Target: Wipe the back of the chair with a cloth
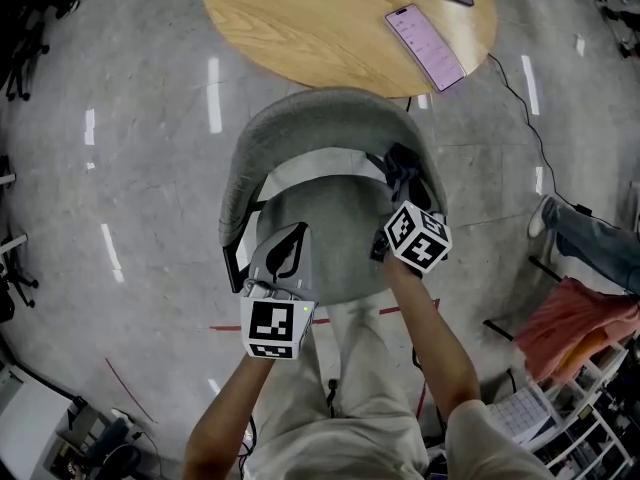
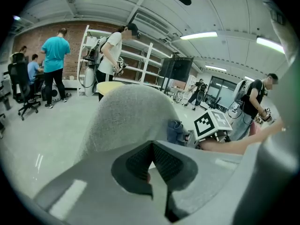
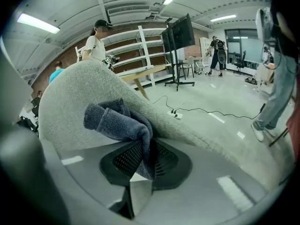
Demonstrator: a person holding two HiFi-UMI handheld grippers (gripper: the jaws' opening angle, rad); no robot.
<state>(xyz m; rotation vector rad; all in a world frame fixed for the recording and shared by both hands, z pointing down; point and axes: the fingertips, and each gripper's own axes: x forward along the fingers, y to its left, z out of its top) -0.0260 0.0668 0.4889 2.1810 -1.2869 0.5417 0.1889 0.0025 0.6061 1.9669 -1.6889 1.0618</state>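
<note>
A grey upholstered chair stands below me, its curved back (image 1: 320, 123) toward the round table. My right gripper (image 1: 392, 218) is shut on a dark blue-grey cloth (image 1: 402, 168), which rests bunched against the inner right side of the chair back (image 3: 79, 93). In the right gripper view the cloth (image 3: 123, 122) rises from between the closed jaws and folds onto the fabric. My left gripper (image 1: 285, 258) hovers over the seat (image 1: 335, 238), shut with nothing between its pads. The left gripper view shows the chair back (image 2: 129, 116) ahead and the cloth (image 2: 177, 131) beside the right gripper's marker cube (image 2: 212, 123).
A round wooden table (image 1: 330, 28) with two phones (image 1: 425, 43) stands just beyond the chair. A cable (image 1: 525, 118) runs across the floor at right. Someone's leg and shoe (image 1: 575, 228) and a shelf with an orange cloth (image 1: 575, 323) are at right. People stand by shelving (image 2: 112, 55) further off.
</note>
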